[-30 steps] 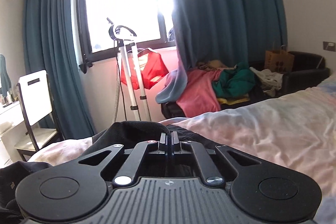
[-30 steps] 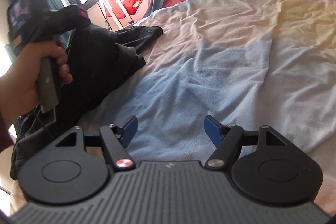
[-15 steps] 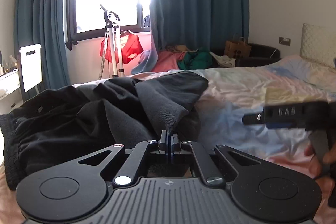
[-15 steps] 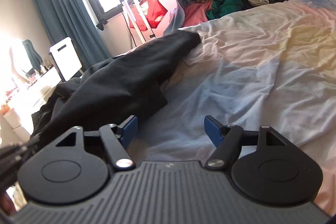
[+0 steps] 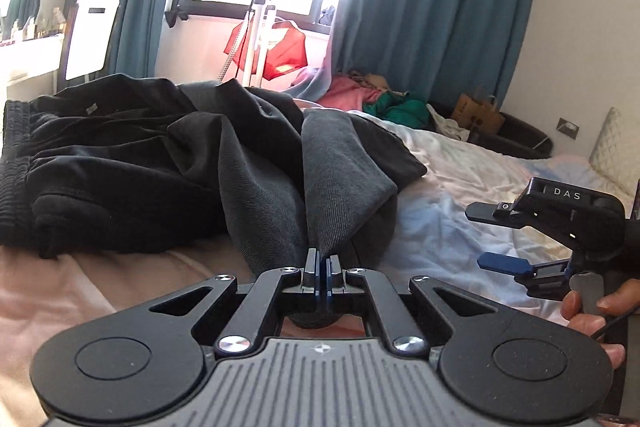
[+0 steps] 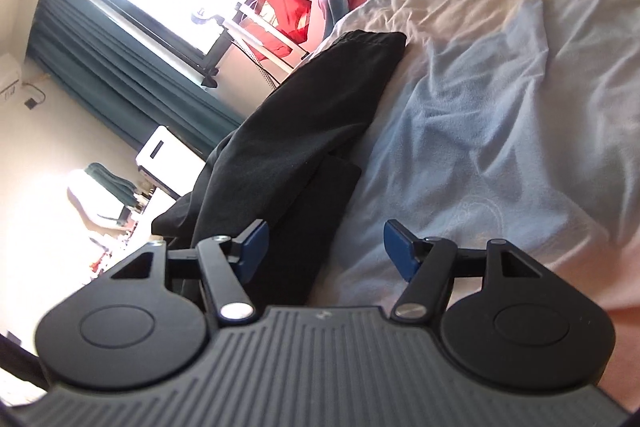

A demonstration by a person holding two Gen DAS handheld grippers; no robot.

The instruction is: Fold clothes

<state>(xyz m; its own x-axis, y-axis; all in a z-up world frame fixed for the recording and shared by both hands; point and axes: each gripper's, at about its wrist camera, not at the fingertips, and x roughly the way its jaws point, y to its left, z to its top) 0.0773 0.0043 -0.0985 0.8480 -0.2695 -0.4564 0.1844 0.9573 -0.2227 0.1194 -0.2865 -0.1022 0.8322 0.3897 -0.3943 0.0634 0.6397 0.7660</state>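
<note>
My left tongs (image 5: 321, 269) are clenched on a fold of the dark sweatpants (image 5: 168, 163), which lie heaped on the bed (image 5: 460, 179). My right tongs (image 6: 323, 247) hang released, jaws closing, fabric edge between them, untouched.

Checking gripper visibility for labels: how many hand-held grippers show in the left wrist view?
2. The left hand-held gripper sits bottom centre, shut on the dark garment. The right hand-held gripper is at the right edge over the bedsheet, jaws closing, nothing between them.
</note>
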